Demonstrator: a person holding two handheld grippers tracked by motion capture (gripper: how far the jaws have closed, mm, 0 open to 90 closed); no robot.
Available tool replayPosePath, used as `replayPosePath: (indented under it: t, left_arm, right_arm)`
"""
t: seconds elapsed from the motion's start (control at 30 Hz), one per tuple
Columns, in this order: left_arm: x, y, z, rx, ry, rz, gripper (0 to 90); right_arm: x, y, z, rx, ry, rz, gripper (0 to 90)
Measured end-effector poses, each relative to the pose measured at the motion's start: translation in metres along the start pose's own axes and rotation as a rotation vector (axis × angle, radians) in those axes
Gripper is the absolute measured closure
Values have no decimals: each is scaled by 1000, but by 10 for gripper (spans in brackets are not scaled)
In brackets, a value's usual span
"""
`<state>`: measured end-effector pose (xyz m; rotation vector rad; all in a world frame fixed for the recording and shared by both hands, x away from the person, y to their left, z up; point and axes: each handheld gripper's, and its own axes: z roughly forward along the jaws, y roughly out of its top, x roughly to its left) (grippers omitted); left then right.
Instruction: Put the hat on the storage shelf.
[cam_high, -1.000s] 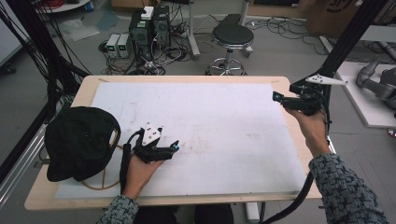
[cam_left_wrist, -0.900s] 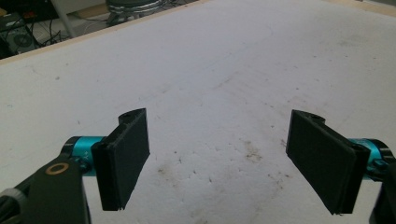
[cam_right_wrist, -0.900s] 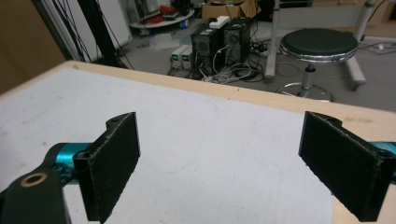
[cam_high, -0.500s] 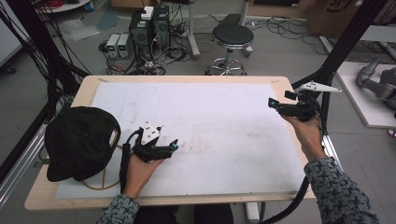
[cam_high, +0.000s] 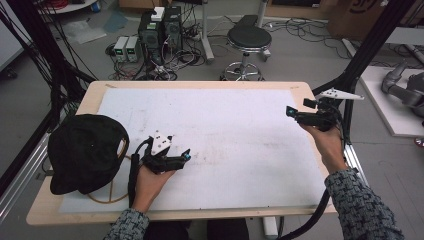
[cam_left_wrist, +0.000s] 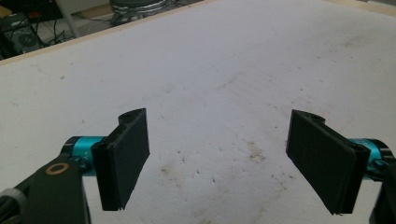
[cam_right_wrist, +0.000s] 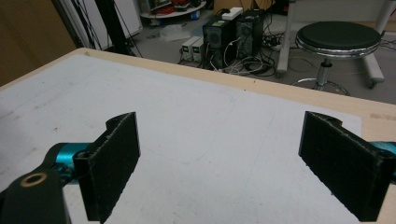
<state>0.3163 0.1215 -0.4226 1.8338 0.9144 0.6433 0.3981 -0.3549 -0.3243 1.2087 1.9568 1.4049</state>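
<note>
Your left gripper (cam_high: 184, 157) rests near the table's (cam_high: 200, 85) front edge beside the black cap (cam_high: 85, 150), jaws apart; your right gripper (cam_high: 291, 113) hovers at the right edge, jaws apart.

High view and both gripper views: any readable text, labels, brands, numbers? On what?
None readable.
Cardboard box at the top right of the high view: dark print, cut off and blurred.
Black cap, left gripper, right gripper, white mat: no text seen.

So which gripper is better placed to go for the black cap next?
Left, probably. The left gripper sits low near the table's front-left, just beside the black cap, with its fingers open and empty. The right gripper is also open but held up at the table's far right edge.
</note>
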Motion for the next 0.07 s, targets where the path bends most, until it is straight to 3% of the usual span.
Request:
replayPosePath:
  t: [0.07]
  left_arm:
    - [0,0,0,-2,-1,-3,216]
  right_arm:
    - [0,0,0,2,3,2,124]
